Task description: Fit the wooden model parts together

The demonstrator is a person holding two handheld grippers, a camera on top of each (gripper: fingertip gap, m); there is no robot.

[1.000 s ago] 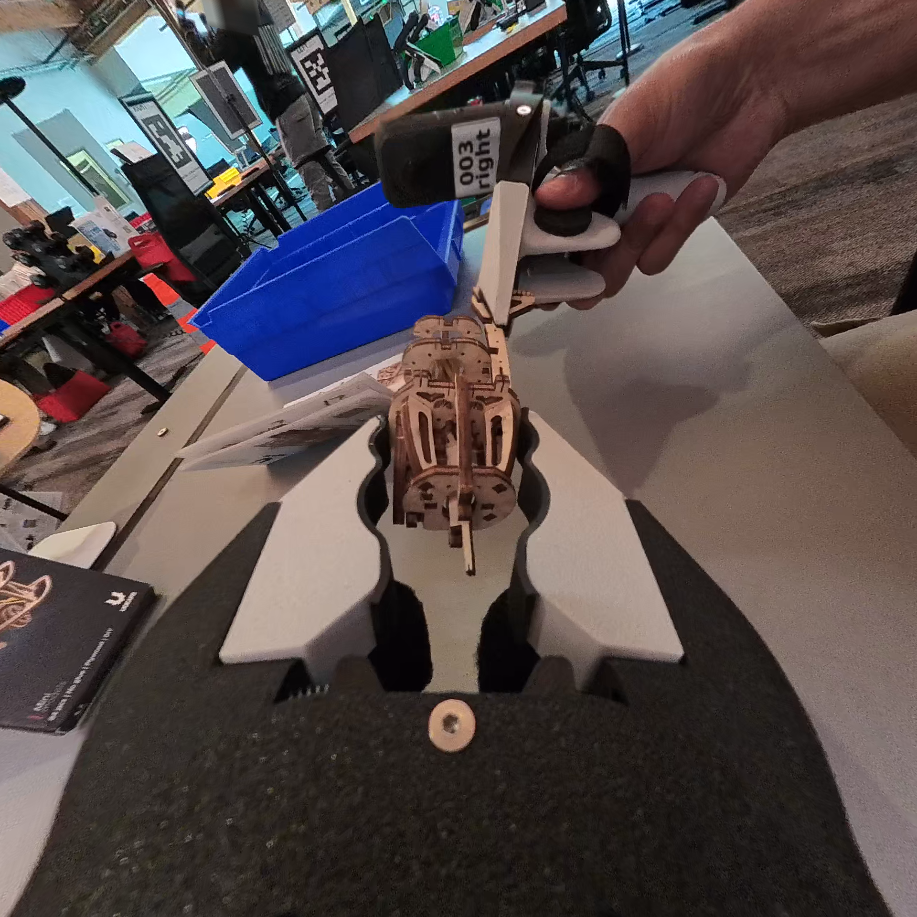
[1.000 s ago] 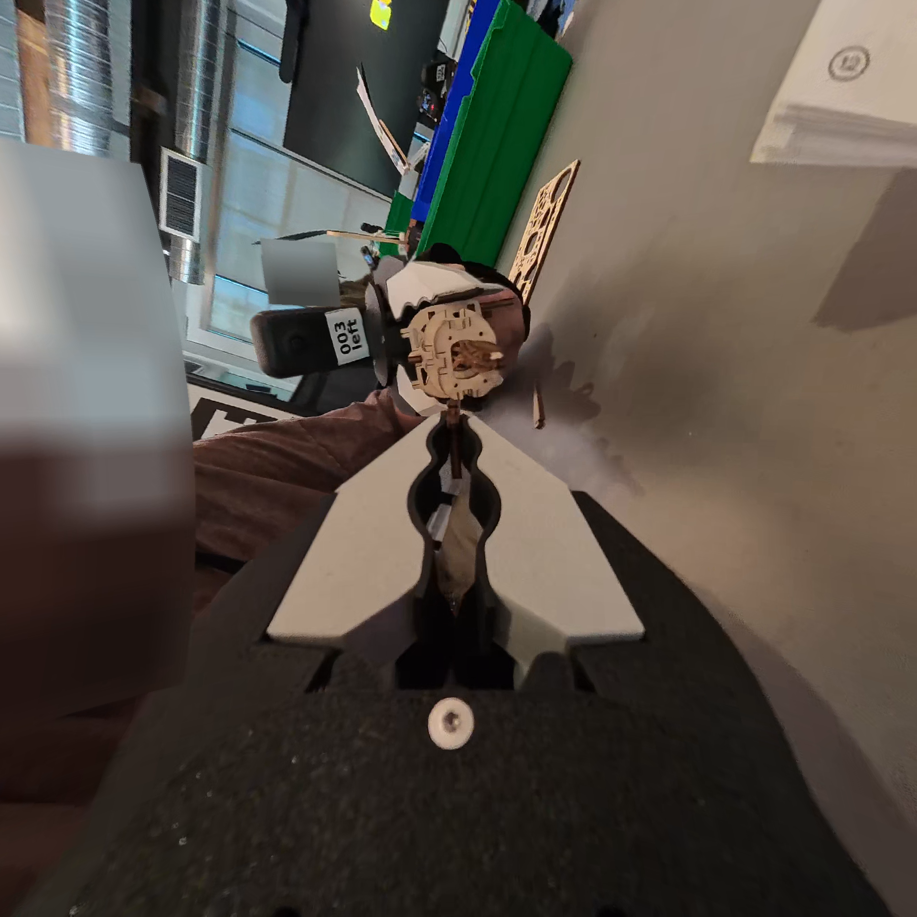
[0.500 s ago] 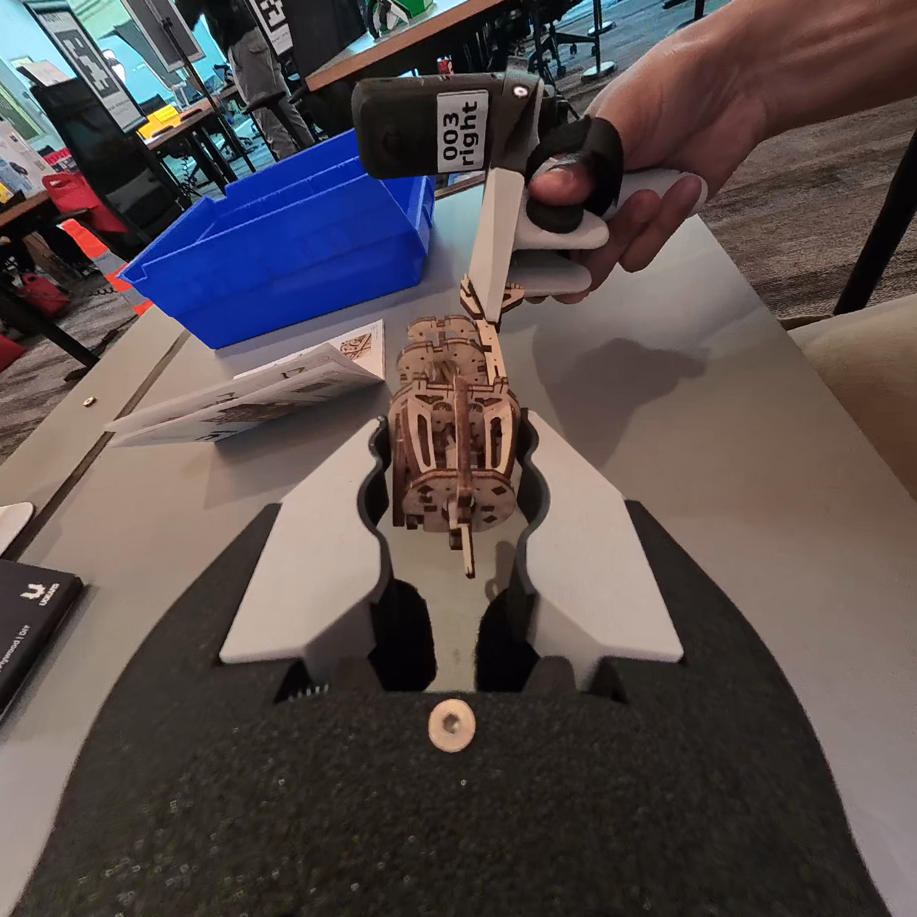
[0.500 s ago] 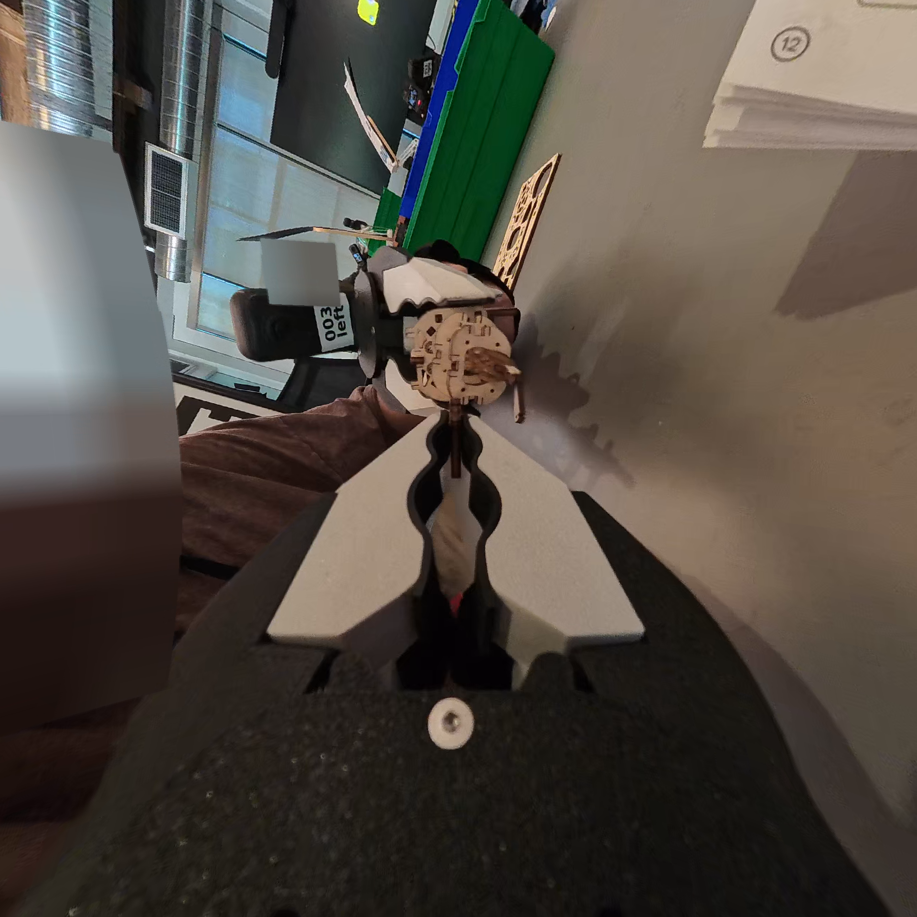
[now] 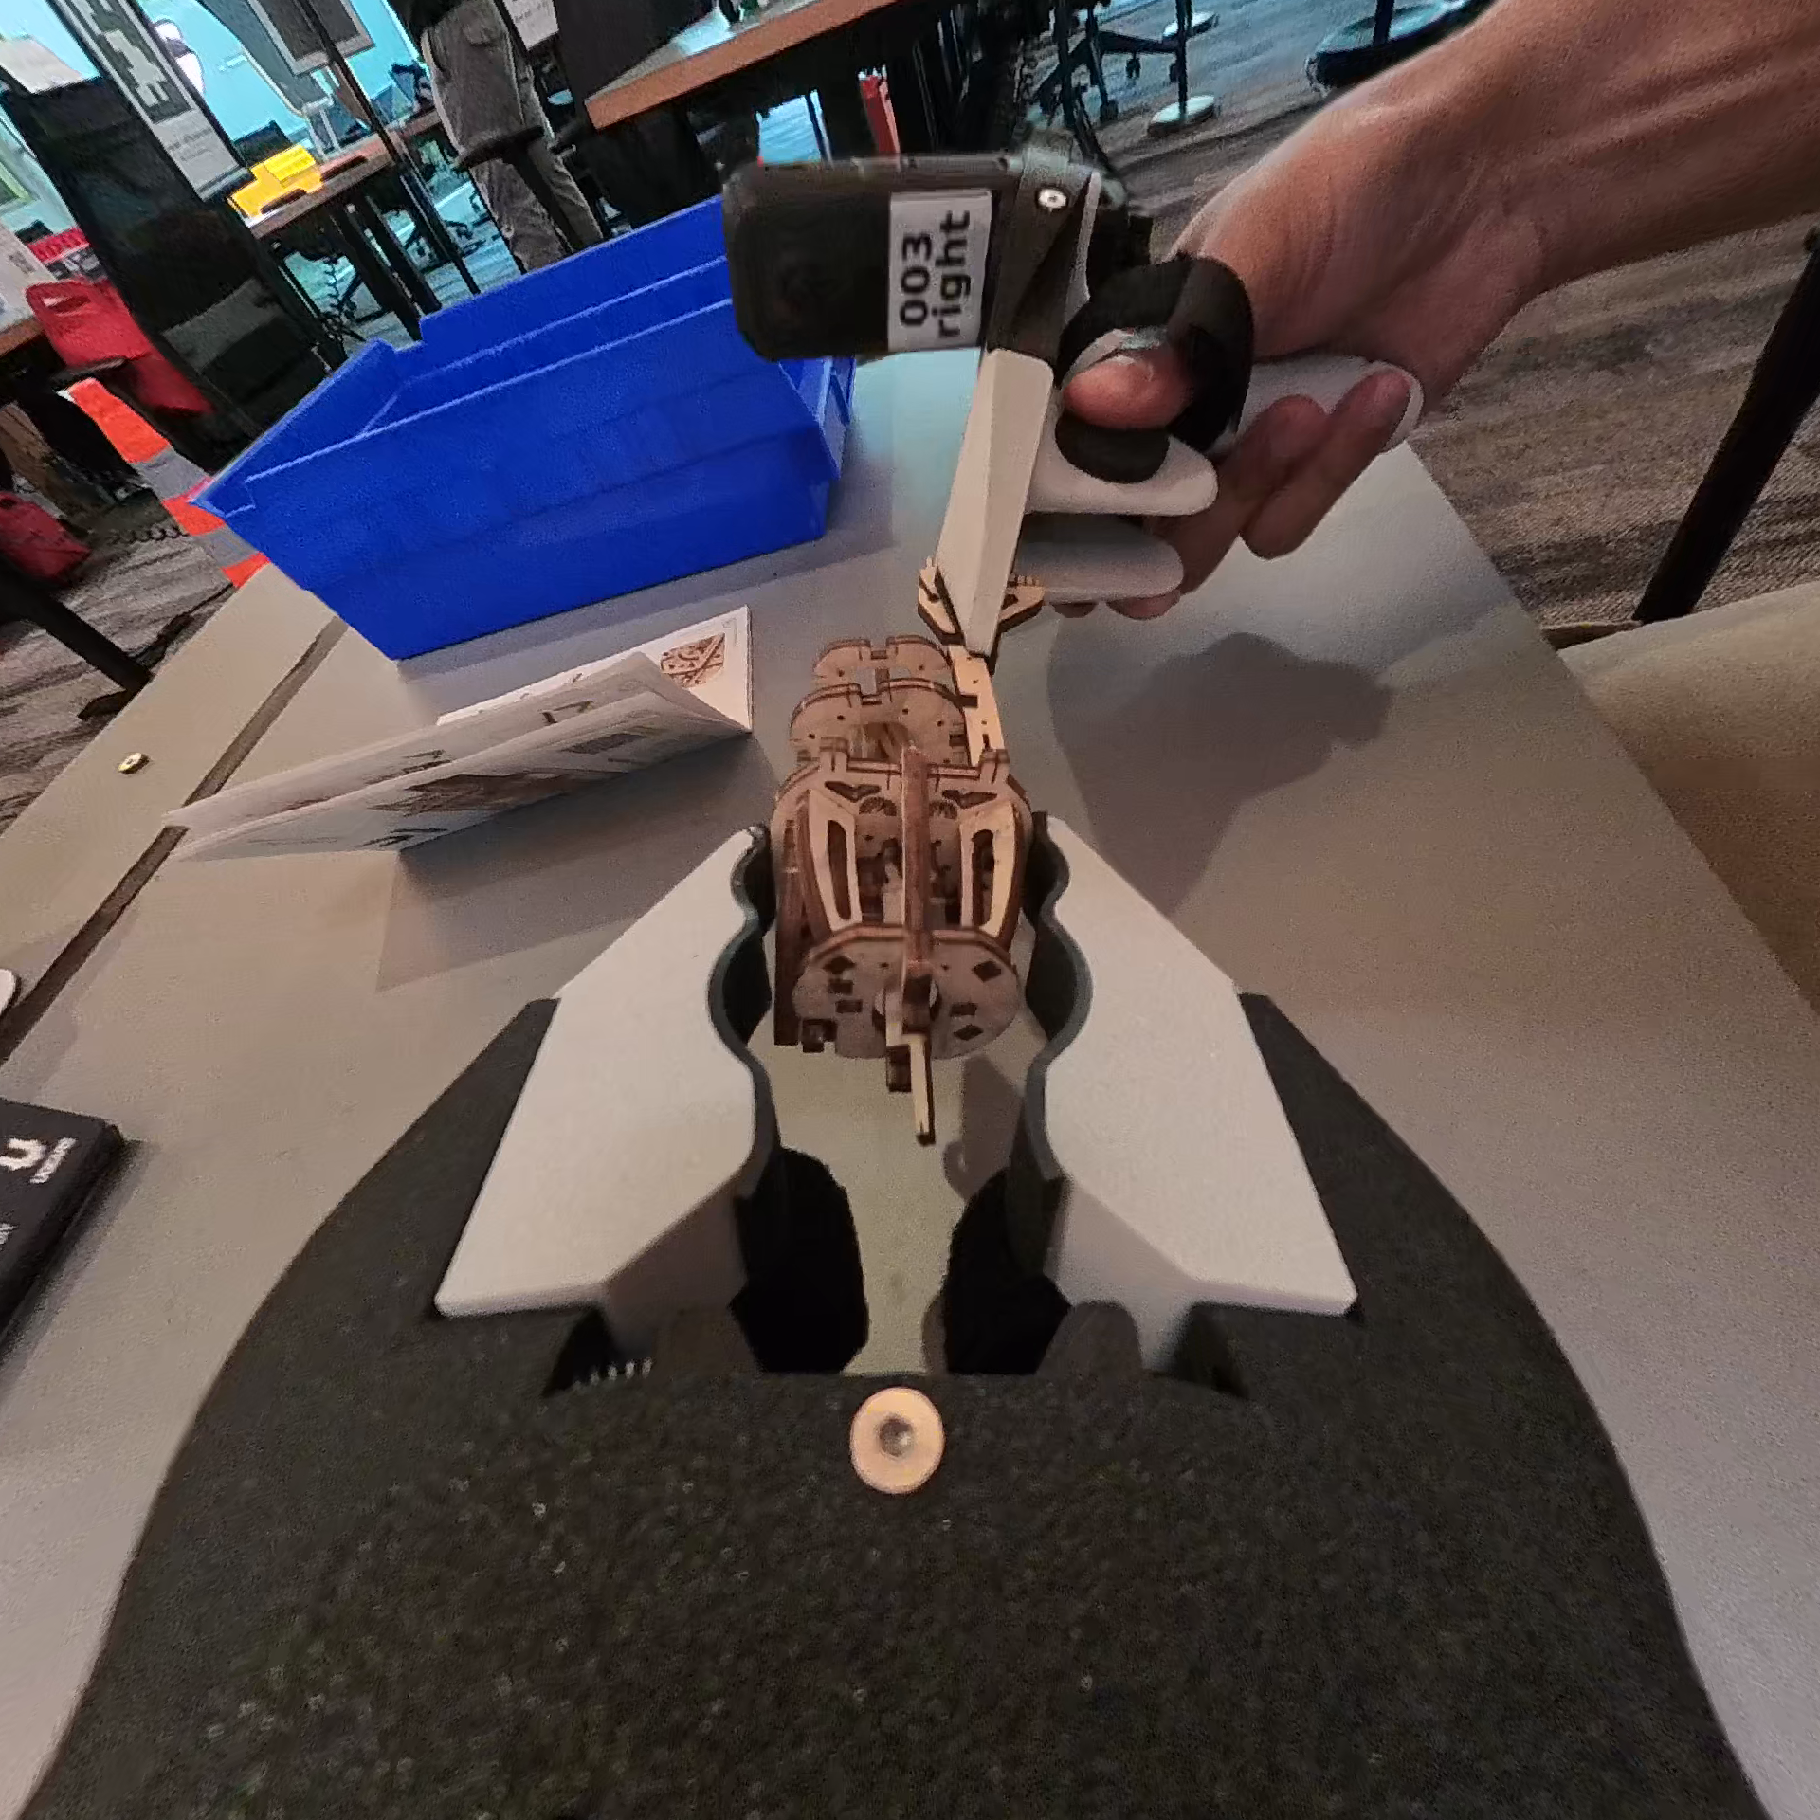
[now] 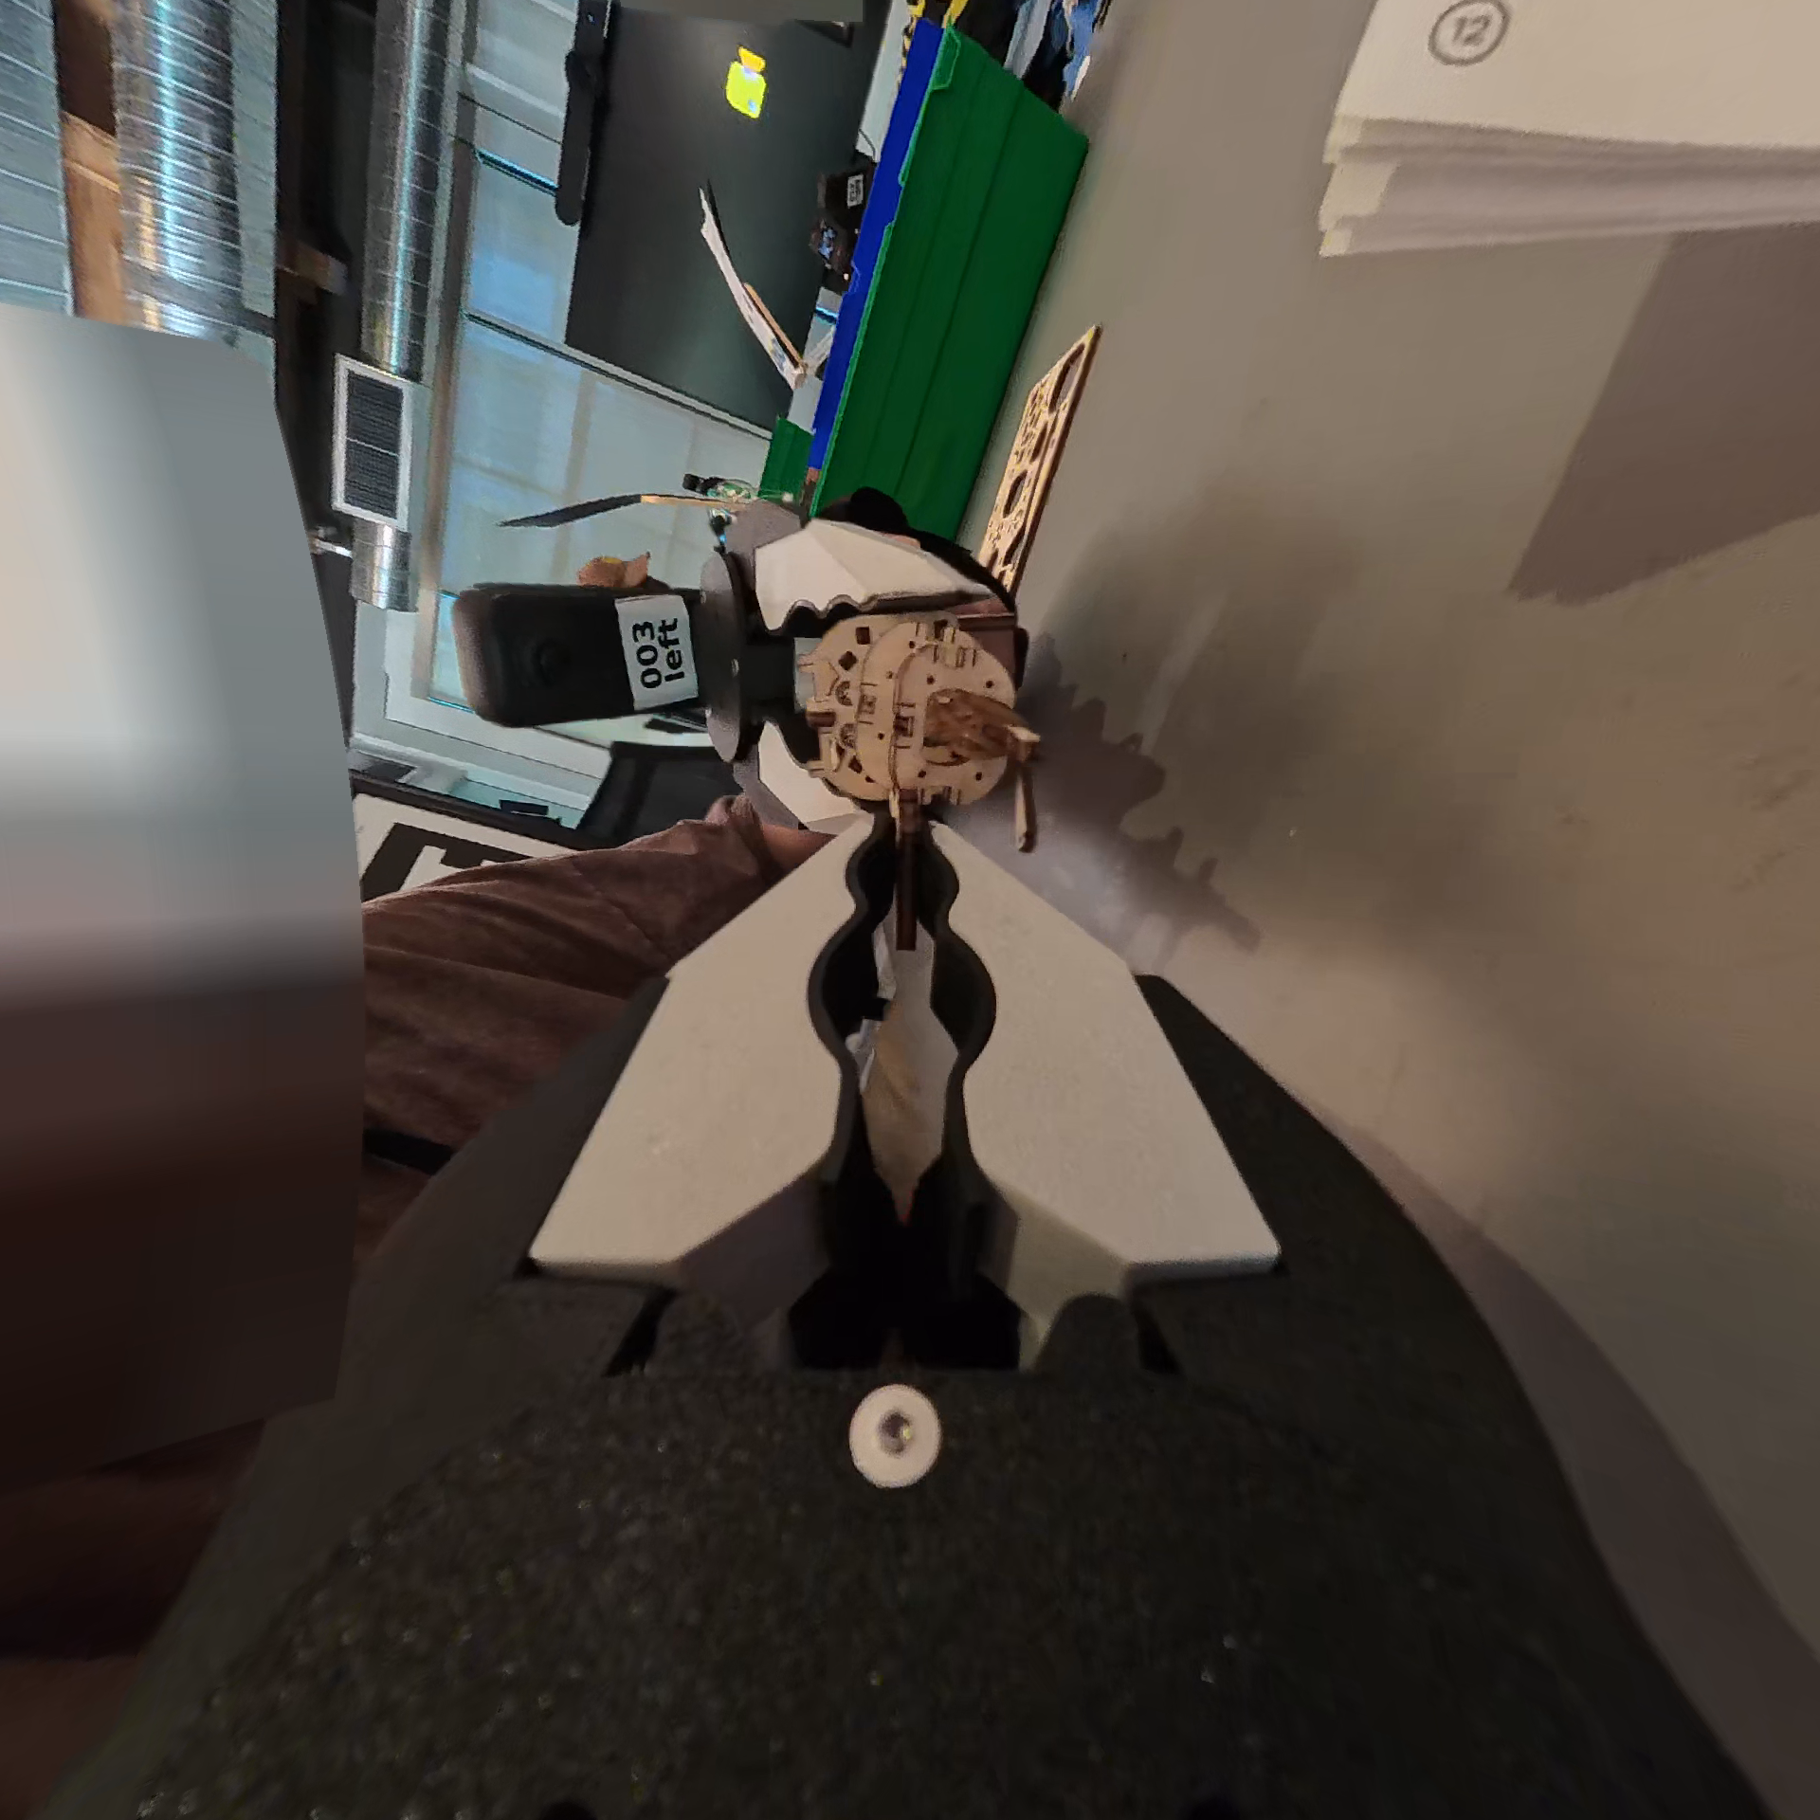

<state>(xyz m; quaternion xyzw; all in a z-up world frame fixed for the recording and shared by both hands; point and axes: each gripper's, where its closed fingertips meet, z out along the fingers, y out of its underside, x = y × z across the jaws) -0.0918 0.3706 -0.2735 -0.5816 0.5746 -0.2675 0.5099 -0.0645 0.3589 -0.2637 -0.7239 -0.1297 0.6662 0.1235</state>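
Grey table [image 5: 1379, 886]: blue bin [image 5: 552, 443], booklet [image 5: 473, 768] beside clamped wooden model [image 5: 901, 886].

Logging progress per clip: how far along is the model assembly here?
Mostly built: the drum-shaped model is clamped in the left hand-held gripper. In hand: the right hand-held gripper pinches a strip against its side. Whether it is seated cannot be told; a parts sheet lies nearby.

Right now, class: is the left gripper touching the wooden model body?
Touching. In the left wrist view, the left gripper has both fingers pressed against the sides of the wooden model body, with no gap visible on either side.
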